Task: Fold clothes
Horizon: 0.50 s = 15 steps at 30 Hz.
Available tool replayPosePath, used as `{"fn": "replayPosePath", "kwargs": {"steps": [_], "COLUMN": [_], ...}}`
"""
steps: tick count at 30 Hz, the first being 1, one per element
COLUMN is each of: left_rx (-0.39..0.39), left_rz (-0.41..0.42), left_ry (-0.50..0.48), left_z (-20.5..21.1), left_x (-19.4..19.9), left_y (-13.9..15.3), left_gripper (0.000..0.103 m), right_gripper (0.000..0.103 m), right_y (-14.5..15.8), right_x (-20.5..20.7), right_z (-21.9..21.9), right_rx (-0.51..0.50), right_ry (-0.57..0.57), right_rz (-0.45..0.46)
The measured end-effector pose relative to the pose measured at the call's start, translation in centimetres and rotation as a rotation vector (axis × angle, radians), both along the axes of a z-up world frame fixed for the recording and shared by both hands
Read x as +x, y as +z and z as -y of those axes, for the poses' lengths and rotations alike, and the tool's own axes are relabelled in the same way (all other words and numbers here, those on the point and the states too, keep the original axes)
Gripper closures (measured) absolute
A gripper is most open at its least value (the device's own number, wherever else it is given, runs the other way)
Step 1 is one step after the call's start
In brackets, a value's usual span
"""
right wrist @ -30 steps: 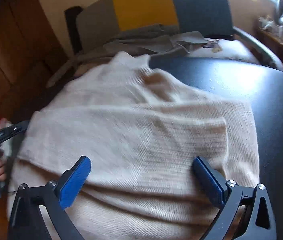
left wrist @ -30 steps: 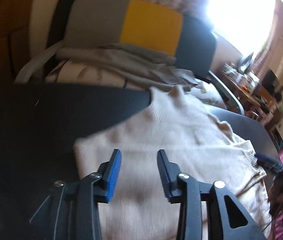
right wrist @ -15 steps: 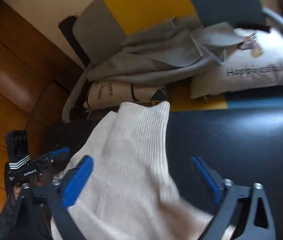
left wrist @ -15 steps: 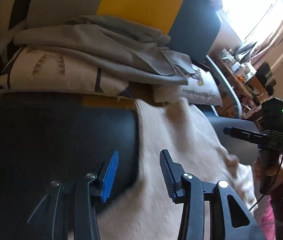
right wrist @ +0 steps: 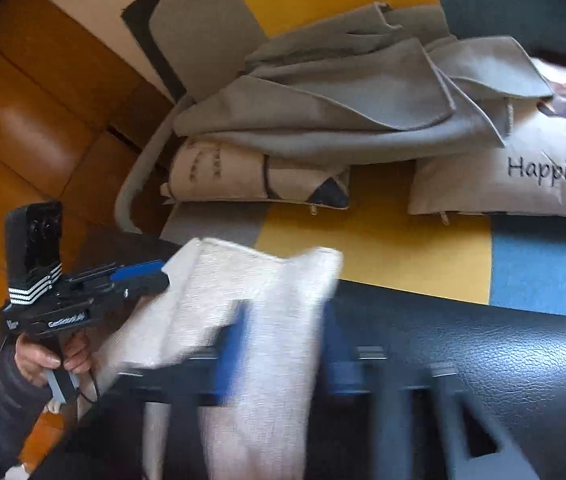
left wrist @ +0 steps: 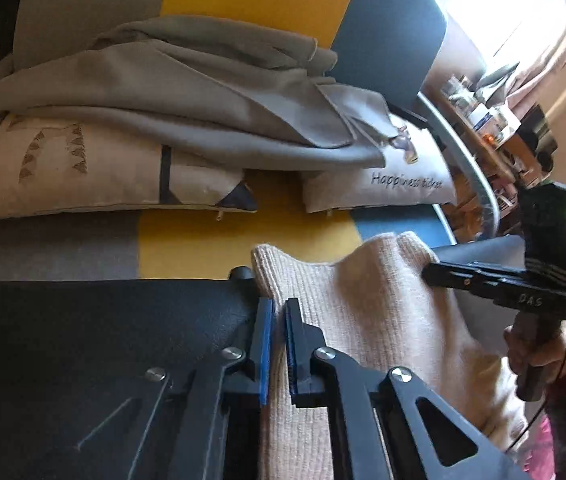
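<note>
The left gripper (left wrist: 276, 322) jaws have just closed and pinch one edge of the soft cream knitted sweater (left wrist: 367, 320). The right gripper (right wrist: 283, 344) jaws, blurred, have just closed on its other edge. The sweater lies at the far edge of the black leathery table (left wrist: 103, 344), near a striped grey, yellow and blue sofa (right wrist: 383, 252). This looks like the grab before a fold. Next, both hands should lift together and carry the cloth over itself evenly.

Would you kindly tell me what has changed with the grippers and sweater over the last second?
Both the left gripper and right gripper advanced to the cream sweater's collar end and have just closed on it. The grey garment and cushions stayed put.
</note>
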<state>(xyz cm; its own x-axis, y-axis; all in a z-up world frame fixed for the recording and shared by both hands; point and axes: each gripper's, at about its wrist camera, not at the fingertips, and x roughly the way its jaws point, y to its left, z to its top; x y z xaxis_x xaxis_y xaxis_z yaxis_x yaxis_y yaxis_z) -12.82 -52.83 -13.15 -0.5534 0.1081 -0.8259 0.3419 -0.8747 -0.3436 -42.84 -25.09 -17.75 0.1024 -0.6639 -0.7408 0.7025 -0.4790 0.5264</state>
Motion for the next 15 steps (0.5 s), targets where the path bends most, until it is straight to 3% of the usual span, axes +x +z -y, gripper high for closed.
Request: {"fn": "replayPosePath", "kwargs": {"steps": [4,9,15], "left_rx": [-0.002,-0.004,-0.010], "left_rz": [-0.098,-0.261,-0.349], "left_ry": [0.015,0.003,-0.015], "left_z": [-0.3,-1.6,-5.0], "left_x": [2.0,6.8,13.2], "left_y": [1.9,6.1,8.3], "left_gripper": [0.099,0.099,0.099], "right_gripper": [0.095,0.095,0.095], "right_y": [1.3,4.9,8.1], "right_x": [1.0,3.1,9.0], "right_z": [-0.7,-2.8,-7.0], "right_rx": [-0.010,-0.100,-0.160], "right_ry": [-0.001,0.003,0.039], "right_rz": [-0.038,-0.059,-0.100]}}
